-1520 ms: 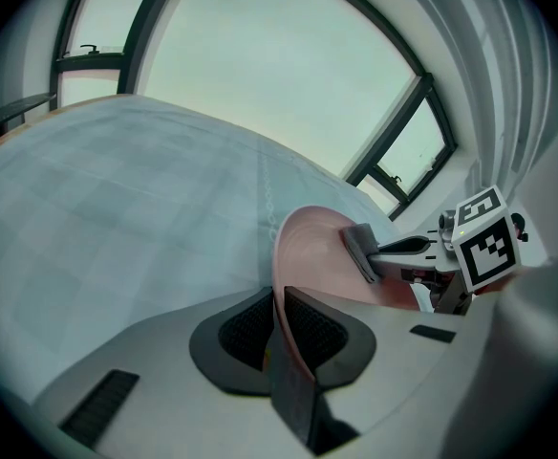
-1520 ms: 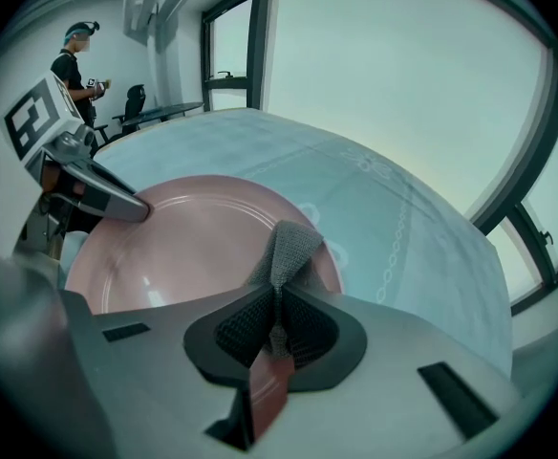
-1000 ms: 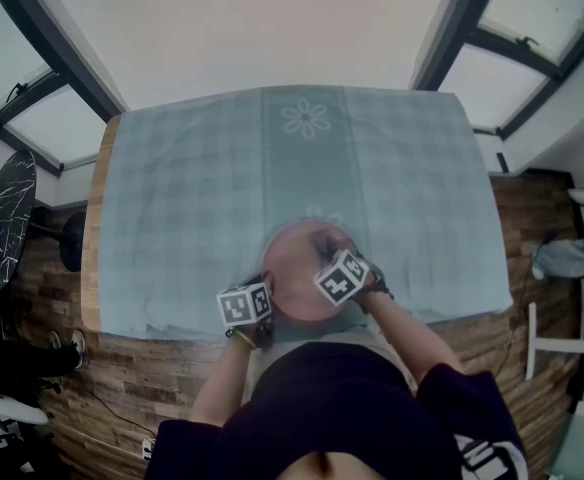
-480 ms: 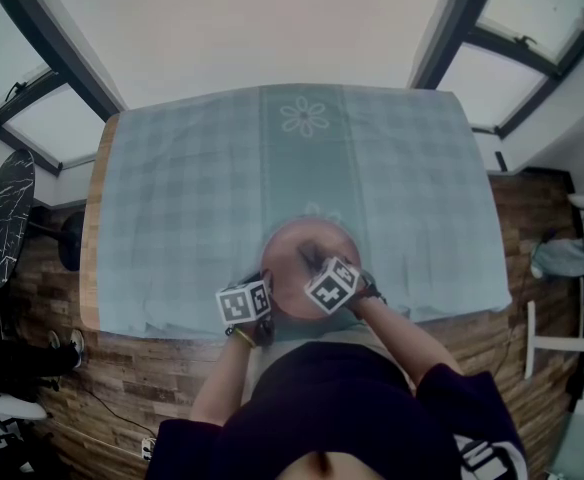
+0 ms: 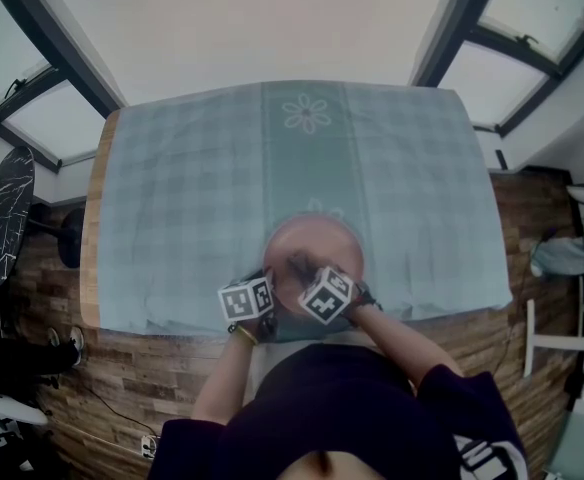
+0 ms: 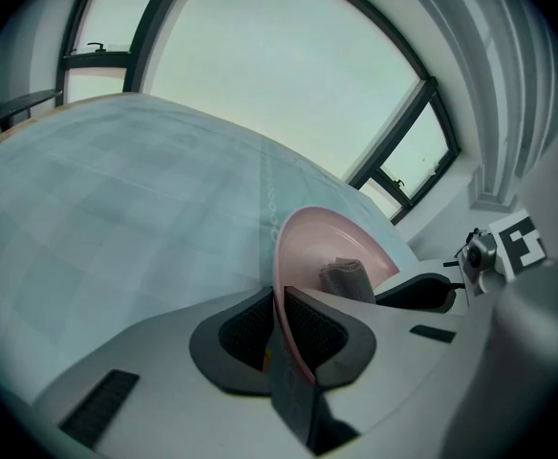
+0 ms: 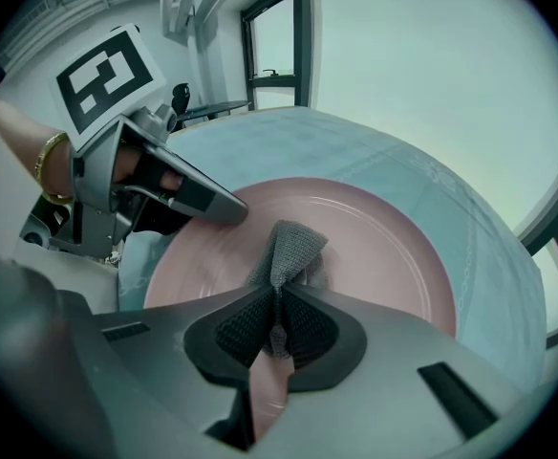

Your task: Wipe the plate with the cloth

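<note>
The left hand-held gripper [image 6: 279, 325] is closed on the rim of the pink plate [image 6: 329, 242]. The plate lies on the checked tablecloth [image 5: 192, 198], near the counter's [image 5: 92, 268] front edge. The right hand-held gripper [image 7: 277, 321] pinches the grey cloth [image 7: 290, 245], which touches the plate's inside.

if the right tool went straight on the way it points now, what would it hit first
Probably the pink plate: the right tool points down at its face, with the gripped cloth leading.
</note>
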`<state>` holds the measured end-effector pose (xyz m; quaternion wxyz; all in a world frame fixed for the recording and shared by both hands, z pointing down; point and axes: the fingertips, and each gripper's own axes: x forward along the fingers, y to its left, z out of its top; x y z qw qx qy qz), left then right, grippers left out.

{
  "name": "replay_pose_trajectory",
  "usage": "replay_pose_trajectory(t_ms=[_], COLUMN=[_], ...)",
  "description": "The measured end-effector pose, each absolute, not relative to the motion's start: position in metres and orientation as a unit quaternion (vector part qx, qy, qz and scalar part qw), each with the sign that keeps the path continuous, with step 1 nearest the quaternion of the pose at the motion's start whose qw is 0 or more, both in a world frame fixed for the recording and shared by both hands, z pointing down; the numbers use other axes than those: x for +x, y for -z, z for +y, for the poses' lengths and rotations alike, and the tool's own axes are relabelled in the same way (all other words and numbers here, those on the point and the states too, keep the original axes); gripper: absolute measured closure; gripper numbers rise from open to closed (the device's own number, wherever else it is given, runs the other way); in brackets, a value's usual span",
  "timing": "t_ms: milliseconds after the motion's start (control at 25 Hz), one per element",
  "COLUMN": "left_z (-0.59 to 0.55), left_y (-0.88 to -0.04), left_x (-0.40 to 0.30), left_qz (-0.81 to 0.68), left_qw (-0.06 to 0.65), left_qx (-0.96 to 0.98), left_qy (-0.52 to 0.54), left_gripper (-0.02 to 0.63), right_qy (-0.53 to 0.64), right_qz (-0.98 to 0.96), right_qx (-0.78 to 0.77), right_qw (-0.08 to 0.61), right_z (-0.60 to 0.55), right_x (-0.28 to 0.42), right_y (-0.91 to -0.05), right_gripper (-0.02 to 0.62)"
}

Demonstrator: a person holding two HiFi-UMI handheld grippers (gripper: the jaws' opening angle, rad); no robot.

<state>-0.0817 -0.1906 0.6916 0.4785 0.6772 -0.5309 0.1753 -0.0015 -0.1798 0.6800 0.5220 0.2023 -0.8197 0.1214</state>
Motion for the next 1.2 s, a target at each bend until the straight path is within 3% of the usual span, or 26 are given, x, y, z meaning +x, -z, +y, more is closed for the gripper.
replay_pose_trajectory(t_ms=[1000,1200], left_z=[-0.189,-0.188], left_y=[-0.692,-0.692], left_x=[-0.082,-0.082], left_qz=[-0.537,-0.539], left_qw=[0.477,0.476], left_qx=[0.672,0.670], left_qy=[-0.182,-0.185], left_gripper=[0.560,0.560], right_qy=[-0.168,-0.223], right_qz=[-0.831,-0.826], right_qx=[0.100,0.091], right_qw=[0.520,0.509], right_z=[-0.120,-0.105], right_x=[-0.037,-0.032], right_y=[-0.680,-0.683], right_gripper=[0.563,0.563])
